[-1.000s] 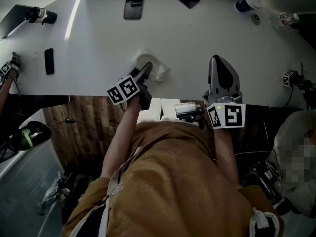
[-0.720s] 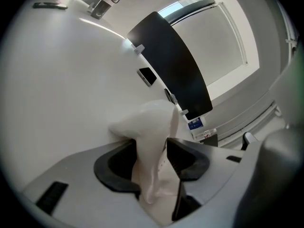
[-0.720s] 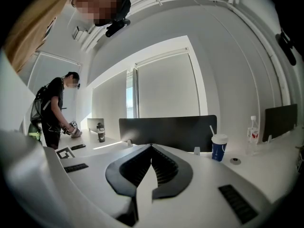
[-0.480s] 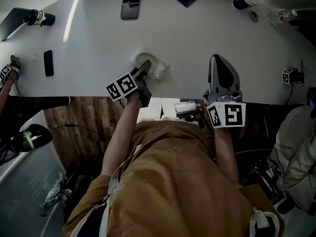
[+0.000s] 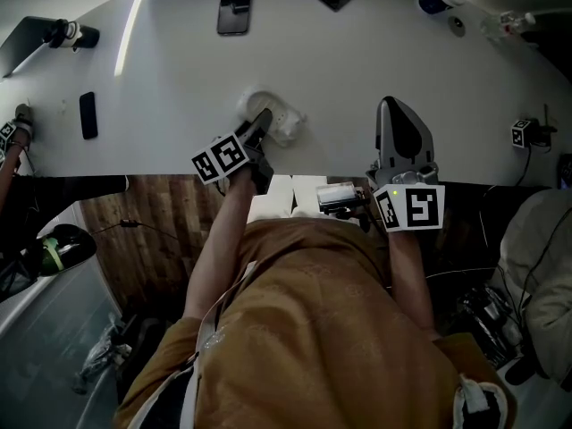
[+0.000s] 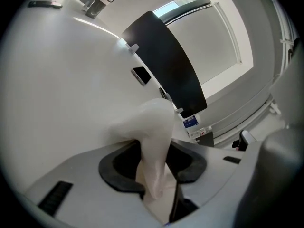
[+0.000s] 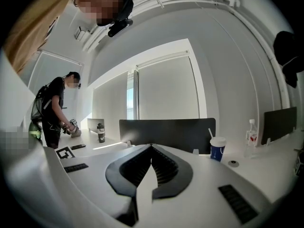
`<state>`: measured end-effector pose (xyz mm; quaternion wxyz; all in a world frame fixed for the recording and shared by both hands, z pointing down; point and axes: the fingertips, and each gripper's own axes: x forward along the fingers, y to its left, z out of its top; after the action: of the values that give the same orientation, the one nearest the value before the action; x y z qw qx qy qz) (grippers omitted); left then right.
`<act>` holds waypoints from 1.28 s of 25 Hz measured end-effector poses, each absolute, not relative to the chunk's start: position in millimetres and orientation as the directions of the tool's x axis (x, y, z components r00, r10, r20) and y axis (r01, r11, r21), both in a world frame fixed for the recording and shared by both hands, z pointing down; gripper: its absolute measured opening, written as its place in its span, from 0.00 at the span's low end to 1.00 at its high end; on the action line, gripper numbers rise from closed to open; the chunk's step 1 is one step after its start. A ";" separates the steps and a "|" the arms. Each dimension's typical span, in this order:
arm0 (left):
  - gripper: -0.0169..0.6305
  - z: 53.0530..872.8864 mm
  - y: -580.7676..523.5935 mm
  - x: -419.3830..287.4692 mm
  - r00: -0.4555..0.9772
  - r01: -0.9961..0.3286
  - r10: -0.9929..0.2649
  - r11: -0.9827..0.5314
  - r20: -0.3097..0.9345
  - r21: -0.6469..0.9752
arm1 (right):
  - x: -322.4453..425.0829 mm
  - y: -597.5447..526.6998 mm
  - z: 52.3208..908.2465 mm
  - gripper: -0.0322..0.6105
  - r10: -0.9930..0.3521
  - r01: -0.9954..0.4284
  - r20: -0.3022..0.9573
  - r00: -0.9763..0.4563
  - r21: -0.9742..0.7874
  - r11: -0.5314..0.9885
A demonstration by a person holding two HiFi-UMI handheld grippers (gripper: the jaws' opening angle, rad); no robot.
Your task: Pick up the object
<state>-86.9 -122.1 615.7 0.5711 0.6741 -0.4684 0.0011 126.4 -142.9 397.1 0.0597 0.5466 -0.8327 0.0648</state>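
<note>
Closing in from the wider stance of a second ago, the left gripper's (image 6: 154, 163) jaws now pinch the white object (image 6: 153, 122) between their pads. In the head view that left gripper (image 5: 265, 120) and the object (image 5: 284, 126) sit on the white table (image 5: 170, 70), near its front edge. The right gripper (image 7: 152, 148), jaws together and empty, rests well apart to the right (image 5: 391, 107).

The tabletop is smooth and matt. It carries a dark phone (image 5: 234, 7) and a lidded cup (image 7: 218, 149) before a dark partition (image 7: 166, 127).

The object looks soft, crumpled and faintly translucent. Its lower end is hidden behind the jaws.
</note>
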 end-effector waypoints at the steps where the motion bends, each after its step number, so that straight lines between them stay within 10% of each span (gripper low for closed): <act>1: 0.26 615.1 -121.7 -86.5 0.564 -0.631 -0.631 0.086 0.532 0.771 | 125.9 -142.1 397.4 0.06 -0.902 -0.918 0.171 -0.396 -0.043 0.395; 32: 0.25 541.5 -142.8 -81.6 0.577 -0.685 -0.728 -0.186 0.369 0.705 | 108.3 -131.4 383.1 0.06 -0.895 -0.907 0.151 -0.420 -0.029 0.421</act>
<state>-81.6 -142.8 541.5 0.4432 0.7695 -0.4591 -0.0245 108.3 -131.4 383.1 0.0559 0.5357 -0.8409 0.0527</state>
